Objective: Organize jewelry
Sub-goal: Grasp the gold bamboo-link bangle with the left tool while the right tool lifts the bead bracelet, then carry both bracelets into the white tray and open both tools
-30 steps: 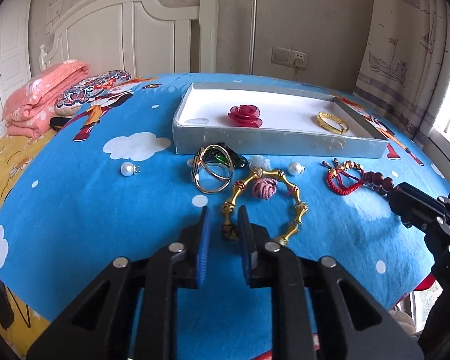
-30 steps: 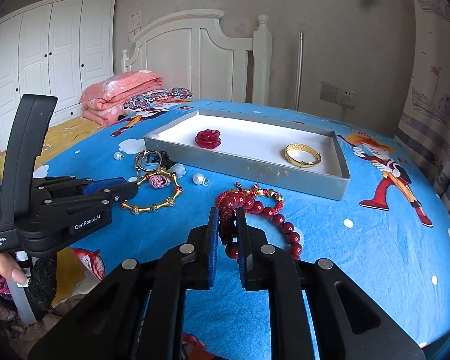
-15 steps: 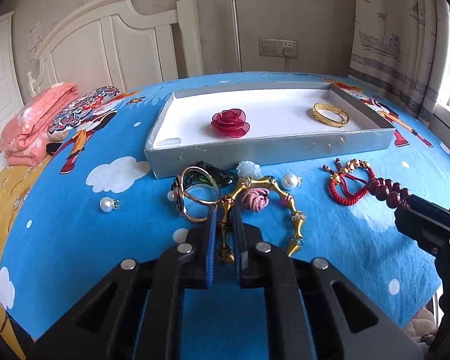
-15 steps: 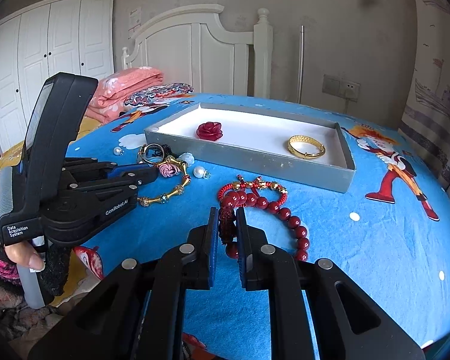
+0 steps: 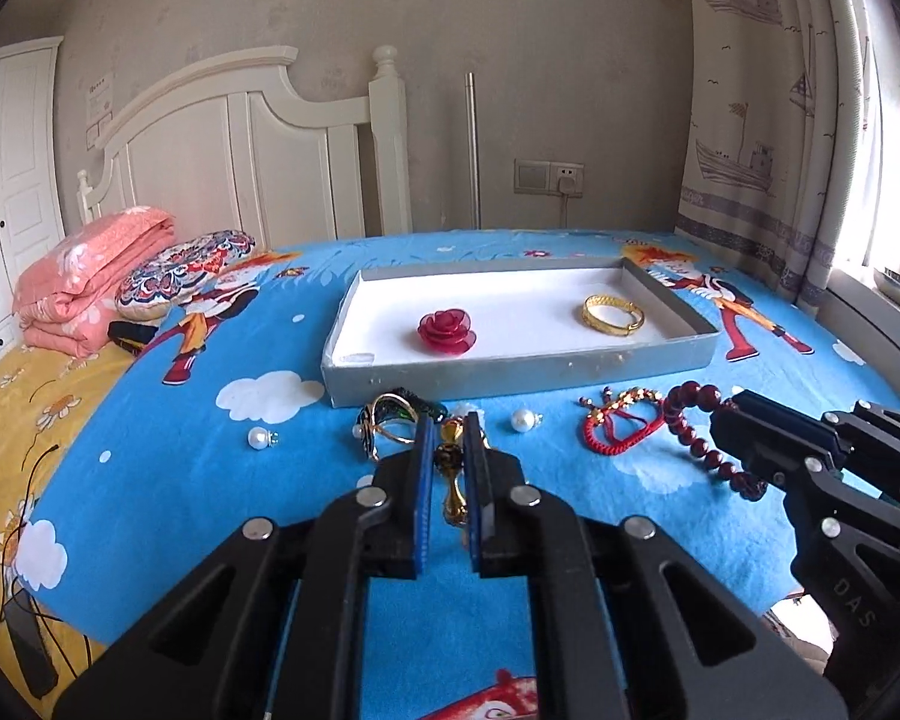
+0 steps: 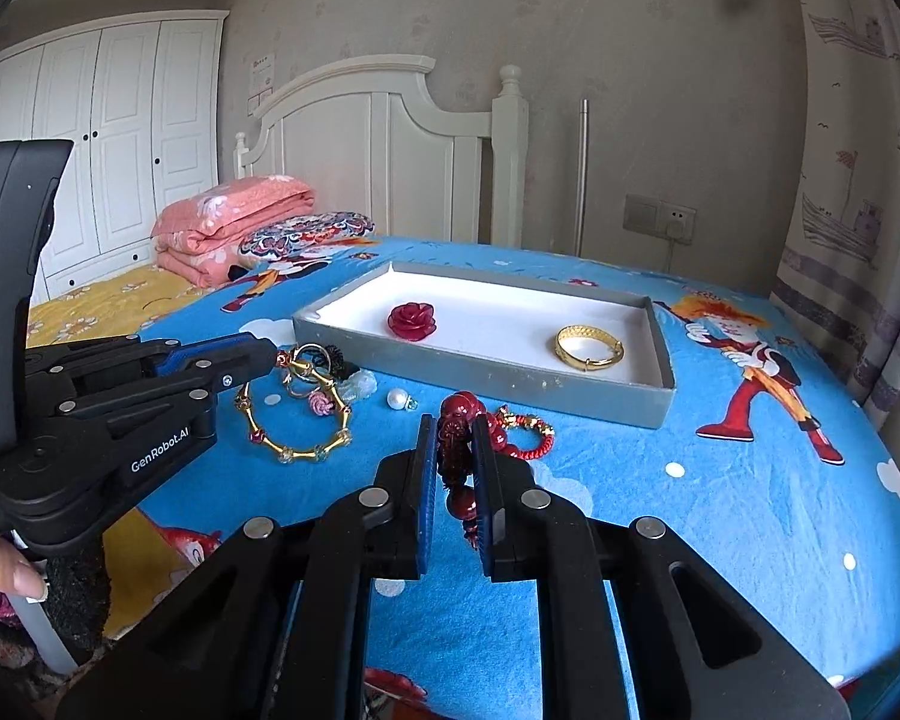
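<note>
My left gripper (image 5: 450,426) is shut on the gold link bracelet (image 5: 453,483), which hangs from it in the right wrist view (image 6: 297,414). My right gripper (image 6: 455,429) is shut on the dark red bead bracelet (image 6: 457,456), whose beads trail from its tip in the left wrist view (image 5: 699,429). The grey tray (image 5: 510,375) with a white floor holds a red rose (image 5: 447,331) and a gold bangle (image 5: 612,315). It stands just beyond both grippers.
On the blue cloth before the tray lie a red cord bracelet (image 5: 615,429), two loose pearls (image 5: 522,420) (image 5: 259,438), and a tangle of rings (image 5: 393,420). A pink folded blanket (image 5: 84,288) and a patterned pillow (image 5: 186,273) lie far left.
My left gripper closed on the gold link bracelet and lifted one end off the cloth. My right gripper raised the red beads. Both grippers moved up and toward the tray.
</note>
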The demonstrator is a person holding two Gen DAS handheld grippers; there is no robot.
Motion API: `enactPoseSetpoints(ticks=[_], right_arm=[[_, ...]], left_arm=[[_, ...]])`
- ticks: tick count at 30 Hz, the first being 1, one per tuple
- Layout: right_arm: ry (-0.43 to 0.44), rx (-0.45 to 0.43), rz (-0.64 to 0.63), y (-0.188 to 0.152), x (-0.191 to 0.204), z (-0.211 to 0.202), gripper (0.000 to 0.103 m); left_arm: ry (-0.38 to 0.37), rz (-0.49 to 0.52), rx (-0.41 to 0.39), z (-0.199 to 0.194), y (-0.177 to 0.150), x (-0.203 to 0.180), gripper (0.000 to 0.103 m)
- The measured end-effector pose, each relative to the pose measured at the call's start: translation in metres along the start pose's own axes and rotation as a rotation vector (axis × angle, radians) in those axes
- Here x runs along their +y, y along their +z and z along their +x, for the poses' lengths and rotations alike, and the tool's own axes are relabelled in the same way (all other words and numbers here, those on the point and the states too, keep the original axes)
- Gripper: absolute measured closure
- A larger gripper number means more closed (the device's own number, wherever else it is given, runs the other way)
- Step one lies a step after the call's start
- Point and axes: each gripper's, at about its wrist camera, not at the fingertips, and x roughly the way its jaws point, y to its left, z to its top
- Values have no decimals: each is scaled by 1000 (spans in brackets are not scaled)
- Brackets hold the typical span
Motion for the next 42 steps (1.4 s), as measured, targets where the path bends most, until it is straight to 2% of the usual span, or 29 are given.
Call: enactPoseSetpoints(ticks=[5,9,24,37,42], right_arm=[[-12,-36,11,8,0,-13,91],[-14,-36,-8,8,6,-13,91],[-26,-44,-13,22,2,-5,91],[-63,-34,-18,70,-14,41,91],[-97,-25,-40,88,-16,67,91]], left_arm=[[-5,11,-49,-22,7,-9,94],[-14,13,-55,-28,8,-13,94],[-19,18,-20,-8,18,-11,94],[-6,25,-21,38,88,-7,94],[33,26,-12,68,116,-3,94]])
